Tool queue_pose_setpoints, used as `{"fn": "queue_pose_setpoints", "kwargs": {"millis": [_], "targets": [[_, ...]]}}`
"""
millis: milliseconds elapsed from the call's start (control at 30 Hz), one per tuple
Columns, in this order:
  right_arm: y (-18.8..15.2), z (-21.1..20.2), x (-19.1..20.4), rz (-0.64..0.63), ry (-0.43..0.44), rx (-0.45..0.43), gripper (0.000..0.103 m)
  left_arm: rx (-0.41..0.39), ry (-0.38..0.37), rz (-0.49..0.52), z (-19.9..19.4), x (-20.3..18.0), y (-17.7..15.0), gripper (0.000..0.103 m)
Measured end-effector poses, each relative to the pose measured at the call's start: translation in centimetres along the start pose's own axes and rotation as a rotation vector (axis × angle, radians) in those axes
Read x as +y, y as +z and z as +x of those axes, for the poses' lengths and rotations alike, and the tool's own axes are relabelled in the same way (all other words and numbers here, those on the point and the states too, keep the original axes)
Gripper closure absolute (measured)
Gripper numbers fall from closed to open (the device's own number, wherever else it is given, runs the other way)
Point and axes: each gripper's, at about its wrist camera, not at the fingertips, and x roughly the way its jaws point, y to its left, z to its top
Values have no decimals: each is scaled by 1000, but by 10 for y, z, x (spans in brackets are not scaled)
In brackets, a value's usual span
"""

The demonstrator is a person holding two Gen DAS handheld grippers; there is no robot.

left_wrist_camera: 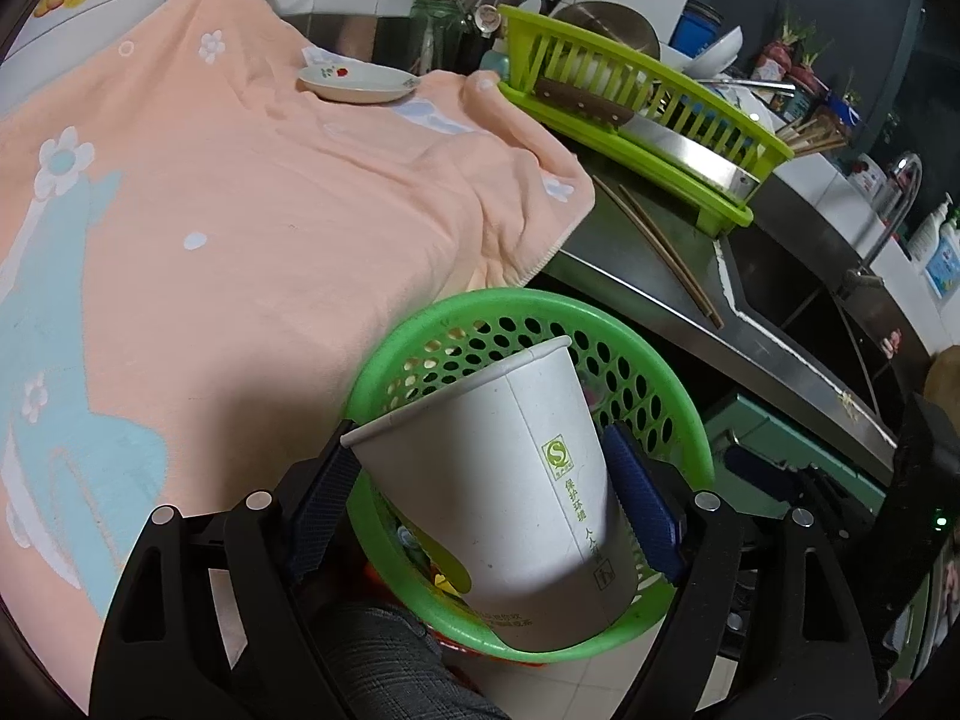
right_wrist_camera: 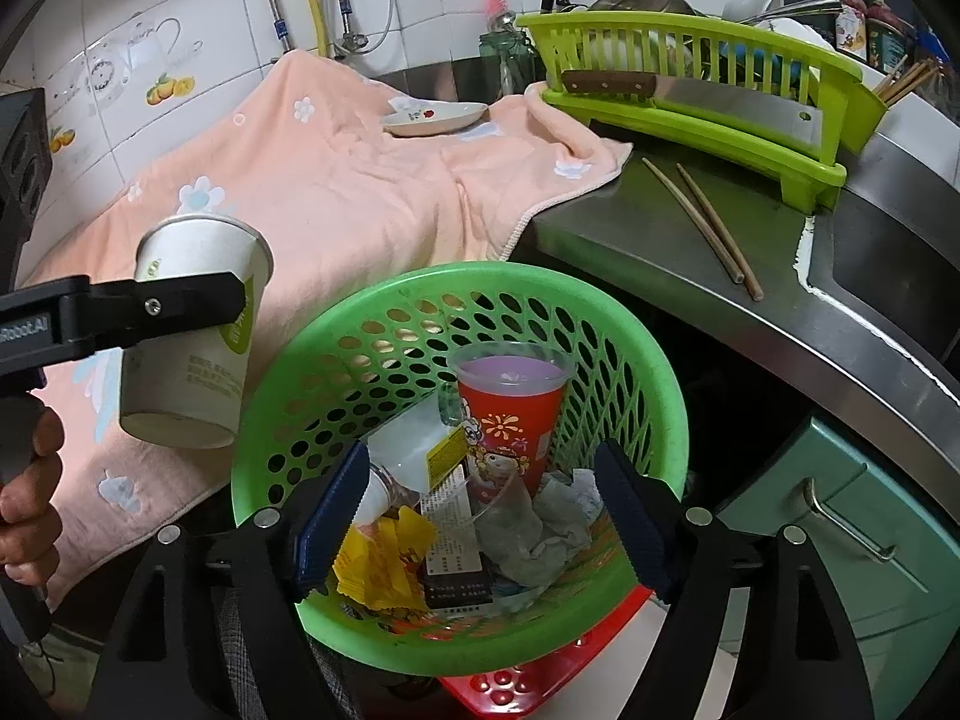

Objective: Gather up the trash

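My left gripper [left_wrist_camera: 480, 480] is shut on a white paper cup [left_wrist_camera: 498, 468] with green print and holds it upright over the near rim of the green perforated basket [left_wrist_camera: 660, 378]. The right wrist view shows the same cup [right_wrist_camera: 192, 330] held left of the basket [right_wrist_camera: 288, 396], above the towel edge. My right gripper [right_wrist_camera: 480, 516] is open and empty, fingers spread above the basket. The basket holds a red printed cup [right_wrist_camera: 510, 420], a white carton [right_wrist_camera: 414, 450], yellow wrappers [right_wrist_camera: 384, 558], crumpled paper [right_wrist_camera: 558, 516] and clear plastic.
A peach towel [left_wrist_camera: 240, 192] covers the counter, with a small dish [left_wrist_camera: 357, 84] on it. A green dish rack [right_wrist_camera: 720, 78] with a cleaver [right_wrist_camera: 690, 93] stands behind. Two chopsticks [right_wrist_camera: 708, 228] lie on the steel counter. The sink [left_wrist_camera: 798, 282] is at right; teal drawers [right_wrist_camera: 840, 516] below.
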Motion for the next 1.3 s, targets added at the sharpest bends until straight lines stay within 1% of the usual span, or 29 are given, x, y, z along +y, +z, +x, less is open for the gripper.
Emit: {"fn": "queue_pose_setpoints", "kwargs": {"millis": [233, 467, 667, 767, 867, 967, 1067, 1100, 1167, 1233, 1300], "targets": [[-3, -3, -3, 0, -5, -1, 22, 30, -3, 8, 13, -4, -1, 22], [-8, -5, -6, 12, -4, 3, 21, 26, -5, 1, 12, -1, -3, 22], [-6, -7, -1, 11, 8, 1, 20, -13, 13, 20, 0, 7, -2, 22], [-4, -8, 4, 3, 20, -5, 18, -63, 25, 26, -11, 12, -3, 20], [-1, -9, 11, -4, 36, -12, 17, -74, 36, 16, -18, 18, -3, 19], [2, -10, 17, -7, 49, -14, 17, -75, 62, 15, -23, 25, -3, 18], [4, -10, 24, -11, 62, -11, 17, -77, 84, 0, -30, 32, -4, 12], [4, -10, 27, -13, 65, -8, 16, -77, 96, -11, -34, 36, -4, 12], [5, -11, 30, -11, 71, -6, 16, -92, 122, -22, -40, 42, -6, 11], [6, -12, 35, -6, 83, -2, 15, -123, 173, -8, -48, 47, -8, 8], [7, -13, 38, -2, 87, -1, 15, -141, 196, 9, -55, 50, -9, 8]]}}
